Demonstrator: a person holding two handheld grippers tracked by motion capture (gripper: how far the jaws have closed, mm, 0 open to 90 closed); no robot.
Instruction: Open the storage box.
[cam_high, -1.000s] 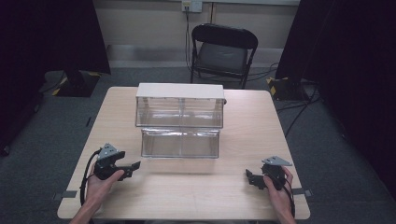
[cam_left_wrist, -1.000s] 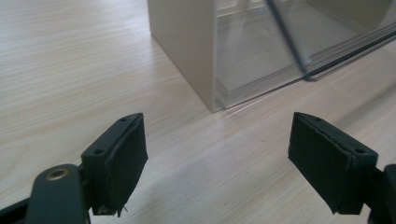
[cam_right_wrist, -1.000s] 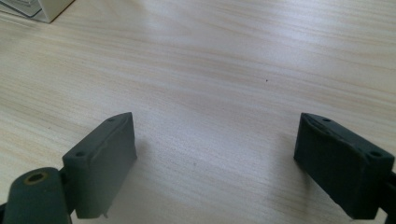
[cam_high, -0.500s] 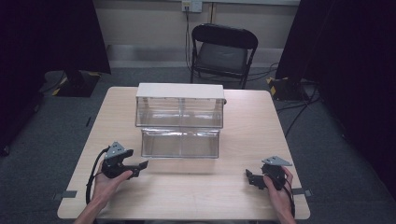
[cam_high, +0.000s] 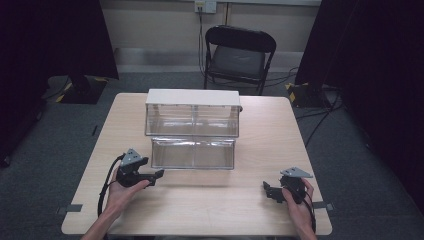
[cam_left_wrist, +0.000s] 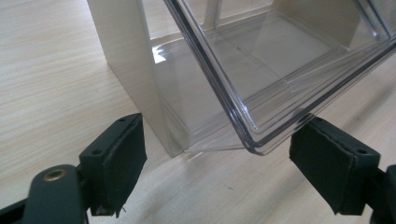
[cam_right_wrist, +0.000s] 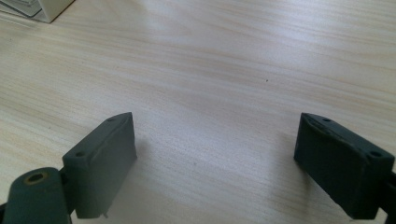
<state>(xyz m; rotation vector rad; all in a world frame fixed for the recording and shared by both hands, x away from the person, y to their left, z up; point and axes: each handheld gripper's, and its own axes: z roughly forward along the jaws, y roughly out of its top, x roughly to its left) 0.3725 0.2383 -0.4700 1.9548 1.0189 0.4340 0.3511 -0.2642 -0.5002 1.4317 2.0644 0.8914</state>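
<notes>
Clear plastic drawer (cam_high: 193, 153), pulled out at frame centre below the cabinet (cam_high: 192, 112): judged light, rigid, slick; best gripped at its front lip | left gripper (cam_left_wrist: 219, 163) being held wide around its corner | right gripper (cam_right_wrist: 215, 163) wide, lower right.

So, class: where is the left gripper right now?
In the high view, the left gripper sits at the table's left front, just off the lower-left corner of the pulled-out clear drawer; its fingers stand open before that corner.

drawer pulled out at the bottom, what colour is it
Clear, see-through plastic drawer; it shows best in the left gripper view.
</notes>
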